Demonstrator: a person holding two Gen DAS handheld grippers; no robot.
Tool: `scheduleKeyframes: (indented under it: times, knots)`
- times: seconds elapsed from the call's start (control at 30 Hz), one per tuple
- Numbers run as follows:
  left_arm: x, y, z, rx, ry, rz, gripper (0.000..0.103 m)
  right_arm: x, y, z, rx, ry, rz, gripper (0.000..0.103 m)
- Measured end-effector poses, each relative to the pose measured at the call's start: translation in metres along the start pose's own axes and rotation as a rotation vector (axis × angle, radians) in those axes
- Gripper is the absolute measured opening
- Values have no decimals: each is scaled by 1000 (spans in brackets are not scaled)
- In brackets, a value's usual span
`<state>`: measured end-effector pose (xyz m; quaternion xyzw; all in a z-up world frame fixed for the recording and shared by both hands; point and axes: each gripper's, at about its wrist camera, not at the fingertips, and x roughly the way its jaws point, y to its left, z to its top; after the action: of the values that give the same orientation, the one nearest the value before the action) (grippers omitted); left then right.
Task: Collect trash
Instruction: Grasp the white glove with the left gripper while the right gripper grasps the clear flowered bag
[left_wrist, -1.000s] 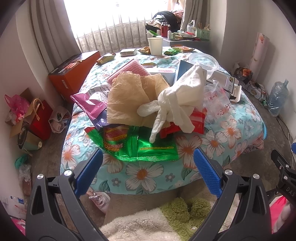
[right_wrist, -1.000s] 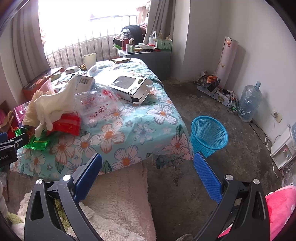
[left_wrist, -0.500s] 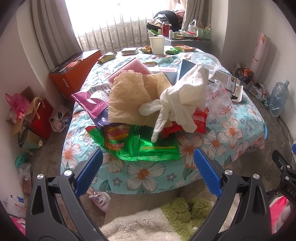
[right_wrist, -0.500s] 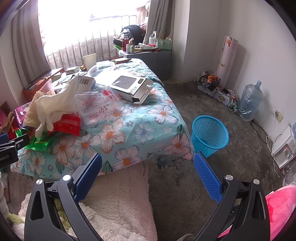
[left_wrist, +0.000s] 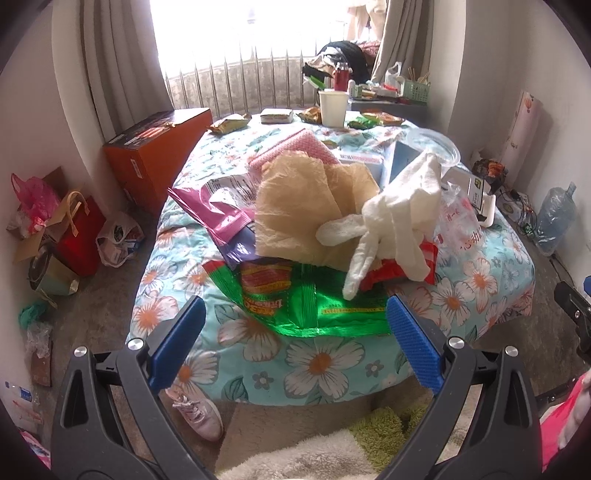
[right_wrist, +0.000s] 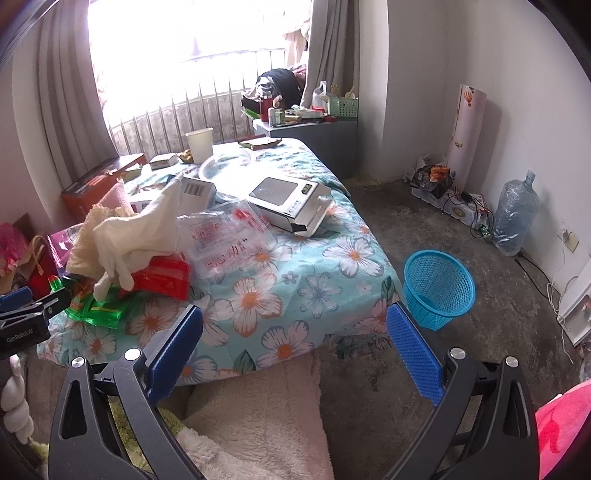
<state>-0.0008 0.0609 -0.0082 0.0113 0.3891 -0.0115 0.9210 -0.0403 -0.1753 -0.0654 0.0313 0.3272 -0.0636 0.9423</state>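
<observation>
A heap of trash lies at the near end of the flowered table (left_wrist: 321, 358): a green wrapper (left_wrist: 314, 299), a red packet (left_wrist: 391, 269), white gloves (left_wrist: 395, 218), tan paper (left_wrist: 306, 206), a pink bag (left_wrist: 218, 214) and a clear plastic bag (left_wrist: 461, 221). My left gripper (left_wrist: 293, 345) hangs open just short of the green wrapper, with nothing between its fingers. My right gripper (right_wrist: 293, 347) is open too, over the table's near right corner. A blue mesh bin (right_wrist: 437, 288) stands on the floor right of the table. The same heap (right_wrist: 129, 254) shows at the left in the right wrist view.
Farther back on the table sit a white scale (right_wrist: 291, 203), a paper cup (left_wrist: 332, 107), boxes and small snack packets. An orange box (left_wrist: 159, 147) and bags (left_wrist: 77, 229) crowd the floor on the left. A water jug (right_wrist: 515, 218) and cables line the right wall. Rugs (right_wrist: 258, 417) lie below.
Both views have shifted only slightly; the left gripper has eased a little toward the heap. Both grippers stay open.
</observation>
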Motion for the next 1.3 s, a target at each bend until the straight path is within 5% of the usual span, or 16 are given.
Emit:
scheduleKeyframes:
  times: [0.2,0.4,0.57,0.67,0.8,1.03,1.2,1.3]
  knots:
    - [-5,39,5,-57,-158,-89,94,-2,20,16,-17,-104,102,97]
    - [2,61,12,-102,-217,-176,94,8,43,31,-51,-123,213,97]
    - [7,54,22,-97,-226,-368,89,21,57,43,-85,-115,251,94]
    - [13,34,33,-43,-223,-460,83,39,48,49,-38,-65,256,91]
    - [24,-3,49,74,-205,-524,75,78,8,52,181,90,303,86]
    - [56,-67,61,311,-152,-398,55,152,-34,35,522,365,476,86]
    - [75,-73,62,341,-71,-384,24,188,-28,31,622,432,541,82]
    - [73,-67,65,337,-70,-382,15,194,-27,33,646,425,547,76]
